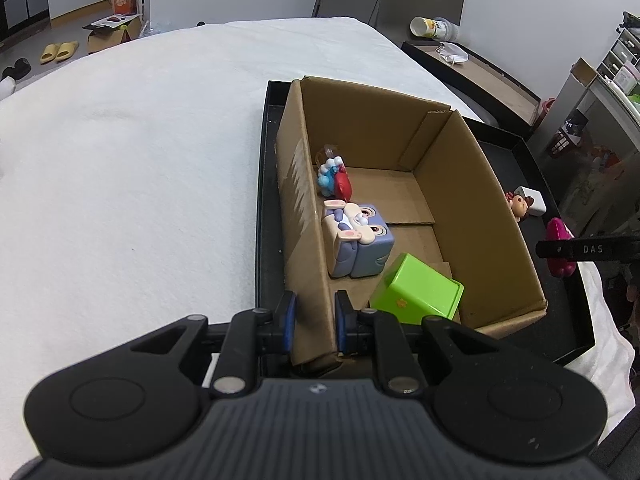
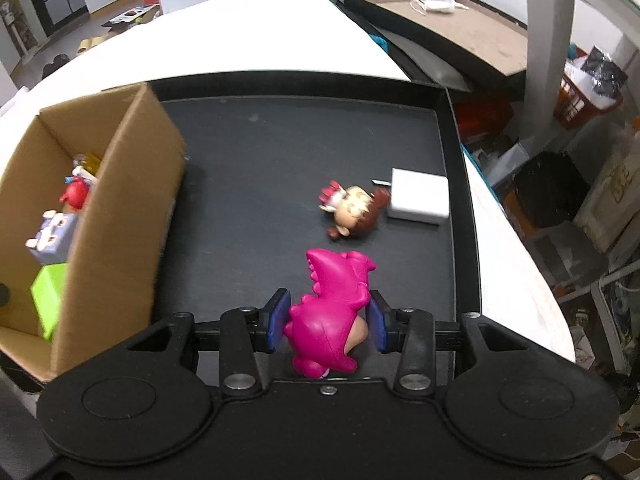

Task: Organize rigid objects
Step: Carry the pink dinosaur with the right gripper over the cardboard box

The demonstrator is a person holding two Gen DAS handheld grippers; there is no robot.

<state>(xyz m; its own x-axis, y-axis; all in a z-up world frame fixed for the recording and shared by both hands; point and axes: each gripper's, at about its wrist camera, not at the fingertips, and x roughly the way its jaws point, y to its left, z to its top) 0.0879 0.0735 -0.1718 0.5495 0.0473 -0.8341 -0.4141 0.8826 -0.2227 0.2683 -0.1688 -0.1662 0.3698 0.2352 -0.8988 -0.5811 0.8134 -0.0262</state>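
Observation:
My left gripper (image 1: 315,320) is shut on the near left wall of the cardboard box (image 1: 304,240), one finger on each side of it. Inside the box lie a green cube (image 1: 416,292), a purple rabbit block (image 1: 356,240) and a red and blue figure (image 1: 334,180). My right gripper (image 2: 327,322) is shut on a pink dinosaur toy (image 2: 332,304) just above the black tray (image 2: 260,184). The dinosaur also shows in the left wrist view (image 1: 560,248). A brown-haired doll (image 2: 352,210) and a white block (image 2: 418,196) lie on the tray beyond it.
The box (image 2: 100,216) stands in the tray's left part. The tray rests on a white cloth-covered table (image 1: 140,140). A second dark tray (image 2: 452,28) with a mask and a cup sits behind. Shelves and clutter stand at the right.

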